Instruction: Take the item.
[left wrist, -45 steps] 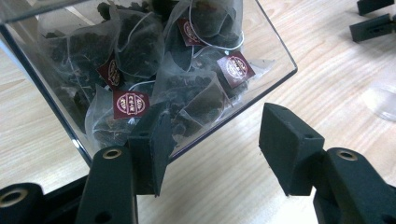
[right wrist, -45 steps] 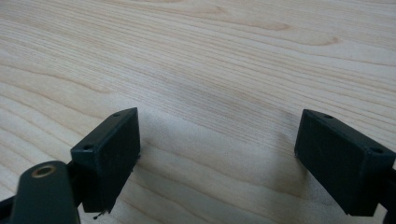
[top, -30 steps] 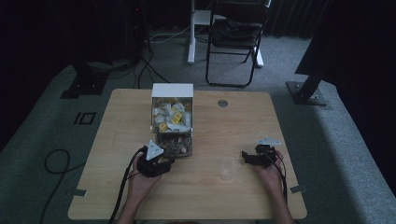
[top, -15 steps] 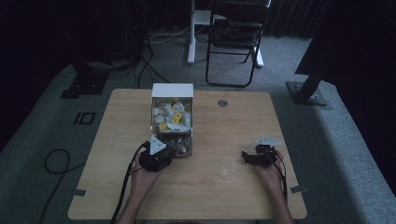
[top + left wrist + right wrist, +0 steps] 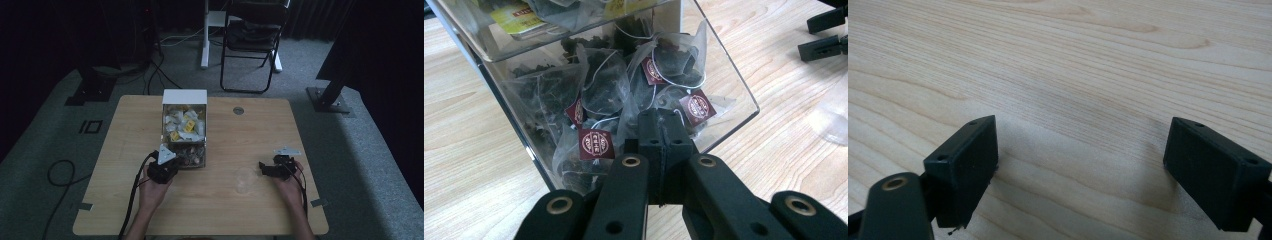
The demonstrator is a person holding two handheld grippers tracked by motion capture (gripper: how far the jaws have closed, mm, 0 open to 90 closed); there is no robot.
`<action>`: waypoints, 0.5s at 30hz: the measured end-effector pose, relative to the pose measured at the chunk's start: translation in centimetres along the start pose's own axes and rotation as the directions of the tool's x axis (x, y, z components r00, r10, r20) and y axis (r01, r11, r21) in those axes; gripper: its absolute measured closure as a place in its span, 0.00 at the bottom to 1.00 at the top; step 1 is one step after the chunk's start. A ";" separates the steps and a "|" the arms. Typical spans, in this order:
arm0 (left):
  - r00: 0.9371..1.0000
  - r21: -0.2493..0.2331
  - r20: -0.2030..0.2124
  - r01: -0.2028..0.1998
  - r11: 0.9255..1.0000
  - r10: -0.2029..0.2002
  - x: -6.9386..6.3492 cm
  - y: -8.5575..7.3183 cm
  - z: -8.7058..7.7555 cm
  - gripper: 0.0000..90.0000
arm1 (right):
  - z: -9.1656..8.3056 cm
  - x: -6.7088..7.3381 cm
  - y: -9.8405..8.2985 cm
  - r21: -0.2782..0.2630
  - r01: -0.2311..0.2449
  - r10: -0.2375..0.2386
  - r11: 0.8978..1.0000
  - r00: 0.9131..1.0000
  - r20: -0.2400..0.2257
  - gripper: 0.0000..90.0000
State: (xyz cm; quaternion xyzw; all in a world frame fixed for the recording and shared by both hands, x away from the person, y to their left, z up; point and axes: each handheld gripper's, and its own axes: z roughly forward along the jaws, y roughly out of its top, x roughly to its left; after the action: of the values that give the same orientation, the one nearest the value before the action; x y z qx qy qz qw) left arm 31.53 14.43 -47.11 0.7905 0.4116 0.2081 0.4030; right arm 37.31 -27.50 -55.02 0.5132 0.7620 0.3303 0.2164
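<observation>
So my left gripper (image 5: 660, 131) has just been closing and now pinches a tea bag (image 5: 636, 117) at the dispenser's (image 5: 184, 127) near mouth; my right gripper (image 5: 1080, 170) waits wide open, empty, beside the cup (image 5: 245, 179). Pulling out and dropping remain.

Your left gripper (image 5: 663, 131) is matte black plastic, its linkage arms pinned with brass-ringed rivets and dotted with small screw holes. Your right gripper (image 5: 1080, 170) has blocky black pads with tiny screw holes. Each carries a grey three-cornered plate and trails a black cable (image 5: 131, 200). Your forearms are bare.
</observation>
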 end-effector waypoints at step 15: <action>1.000 -0.029 0.023 0.012 1.000 -0.011 -0.2 0.6 -1.0 1.00 | 0.0 0.0 0.0 -0.001 0.001 -0.001 1.000 1.000 0.000 0.16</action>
State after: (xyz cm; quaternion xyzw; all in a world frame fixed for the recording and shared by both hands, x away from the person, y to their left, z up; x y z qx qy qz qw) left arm 31.03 14.56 -46.01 0.7844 0.4084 0.2028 0.4205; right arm 37.31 -27.51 -55.02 0.5128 0.7622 0.3304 0.2167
